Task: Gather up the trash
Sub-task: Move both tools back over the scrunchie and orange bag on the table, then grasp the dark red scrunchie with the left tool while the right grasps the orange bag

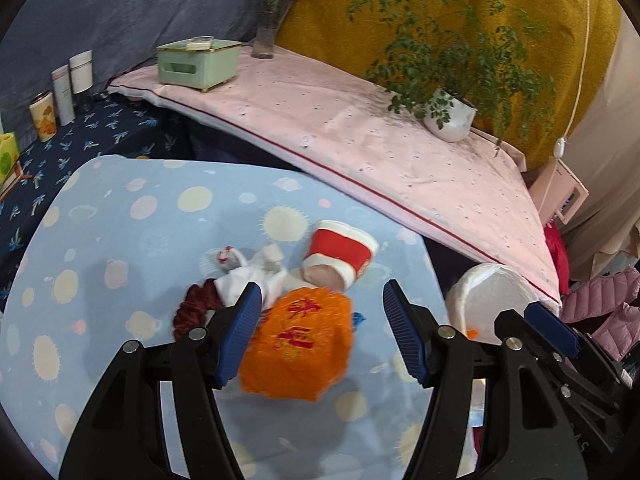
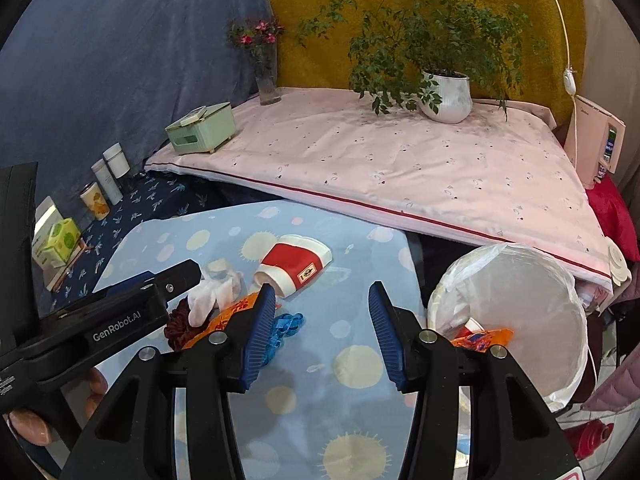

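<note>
Trash is what I'm gathering, and most of it lies on the blue spotted tabletop (image 2: 352,360). Going from the left: a dark red scrunchie-like thing (image 1: 192,312), a crumpled white tissue (image 1: 256,272), an orange wrapper (image 1: 298,344) with red characters I can't read through the blur, a small blue scrap (image 2: 286,326), and a red-and-white paper cup (image 2: 294,266) tipped on its side, with a small label too tiny to read.

My left gripper (image 1: 322,332) hovers over the orange wrapper, its jaws spread wide with nothing between them; whether they touch the wrapper I can't tell. Its side reads "GenRobot.AI" in the right wrist view.

My right gripper (image 2: 322,332) is likewise wide open and empty above bare cloth.

Off the table's right edge stands the bin with a white bag liner (image 2: 516,320). It already holds an orange packet (image 2: 486,336) and something red and white, so I judge collecting has begun, with roughly five pieces left.
</note>
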`<control>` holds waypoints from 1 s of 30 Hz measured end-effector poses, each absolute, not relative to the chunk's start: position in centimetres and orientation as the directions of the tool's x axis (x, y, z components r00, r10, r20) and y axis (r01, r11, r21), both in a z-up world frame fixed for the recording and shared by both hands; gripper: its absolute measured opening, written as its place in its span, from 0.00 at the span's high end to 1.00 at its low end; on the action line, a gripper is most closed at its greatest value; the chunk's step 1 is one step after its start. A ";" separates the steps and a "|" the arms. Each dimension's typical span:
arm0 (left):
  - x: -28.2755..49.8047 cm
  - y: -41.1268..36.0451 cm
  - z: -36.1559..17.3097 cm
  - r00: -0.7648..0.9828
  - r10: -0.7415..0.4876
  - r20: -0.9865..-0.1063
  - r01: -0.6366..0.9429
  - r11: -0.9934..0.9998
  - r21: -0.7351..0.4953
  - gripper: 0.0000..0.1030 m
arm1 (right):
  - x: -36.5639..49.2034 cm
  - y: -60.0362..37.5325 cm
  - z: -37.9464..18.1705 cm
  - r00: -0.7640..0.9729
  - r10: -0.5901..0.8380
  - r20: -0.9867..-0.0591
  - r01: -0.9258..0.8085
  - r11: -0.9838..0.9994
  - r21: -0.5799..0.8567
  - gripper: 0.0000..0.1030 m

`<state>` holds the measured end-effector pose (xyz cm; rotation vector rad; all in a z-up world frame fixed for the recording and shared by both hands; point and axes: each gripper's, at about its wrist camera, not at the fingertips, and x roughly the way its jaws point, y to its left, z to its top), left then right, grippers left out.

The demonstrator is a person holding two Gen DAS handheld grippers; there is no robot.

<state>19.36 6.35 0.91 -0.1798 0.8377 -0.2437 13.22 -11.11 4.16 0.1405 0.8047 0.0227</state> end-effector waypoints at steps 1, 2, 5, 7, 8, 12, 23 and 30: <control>19.4 6.9 0.7 0.643 -0.275 -0.715 0.131 0.959 -0.251 0.42 | 13.3 -10.7 3.9 0.689 0.079 -0.721 0.027 0.991 0.134 0.53; 19.4 7.5 0.3 0.642 -0.265 -0.719 0.119 0.961 -0.249 0.42 | 13.4 -10.3 3.7 0.684 0.085 -0.725 0.020 0.991 0.135 0.53; 19.6 9.4 -0.8 0.638 -0.234 -0.734 0.078 0.967 -0.241 0.40 | 13.8 -8.9 2.9 0.669 0.102 -0.737 0.001 0.990 0.139 0.53; 19.7 10.8 -1.7 0.633 -0.208 -0.745 0.048 0.972 -0.231 0.39 | 14.0 -8.0 2.4 0.657 0.113 -0.745 -0.011 0.990 0.140 0.53; 19.7 11.4 -2.1 0.631 -0.198 -0.751 0.036 0.973 -0.226 0.39 | 14.1 -7.6 2.1 0.653 0.117 -0.749 -0.016 0.990 0.141 0.53; 19.8 13.7 -3.8 0.618 -0.152 -0.771 -0.012 0.979 -0.202 0.39 | 14.8 -5.9 1.0 0.629 0.140 -0.765 -0.036 0.988 0.151 0.54; 20.8 18.1 -8.5 0.555 -0.092 -0.827 -0.094 0.980 -0.173 0.36 | 16.9 -3.7 -2.9 0.555 0.170 -0.815 -0.037 0.983 0.180 0.54; 22.0 17.3 -10.2 0.523 -0.126 -0.843 -0.066 0.980 -0.188 0.36 | 17.9 -2.9 -5.0 0.512 0.182 -0.840 -0.046 0.982 0.184 0.68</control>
